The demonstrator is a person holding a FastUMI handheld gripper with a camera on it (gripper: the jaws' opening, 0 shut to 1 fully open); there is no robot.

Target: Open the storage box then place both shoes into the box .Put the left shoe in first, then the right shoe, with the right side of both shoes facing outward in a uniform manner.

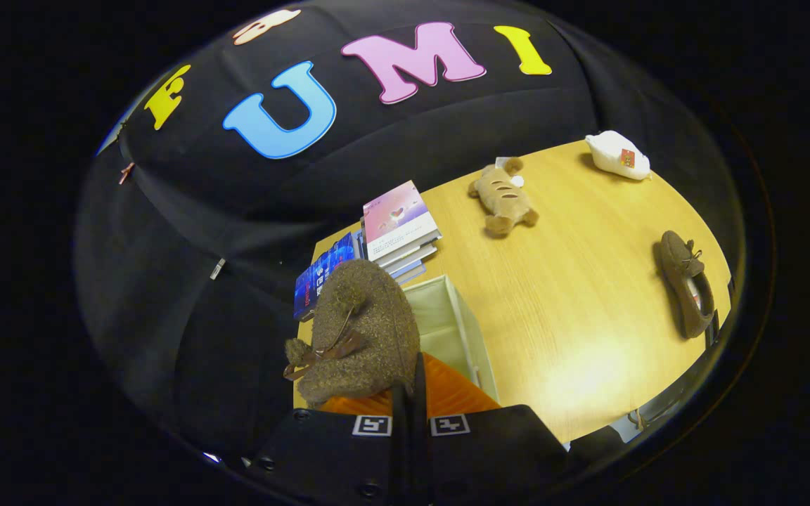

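Here, in the gripper view, the gripper [410, 393] has its orange fingers [447, 397] nearly together, apparently pinching a brown shoe [363, 330] above the open storage box [455, 320]. The second shoe [685, 281] lies well apart on the table [574, 302], beyond books [394, 228].

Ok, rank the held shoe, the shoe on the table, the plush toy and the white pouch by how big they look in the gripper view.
1. Held shoe, clamped in the gripper; its nearness inflates it.
2. Shoe on the table and plush toy: too alike to rank.
3. White pouch, smallest, but farthest away.
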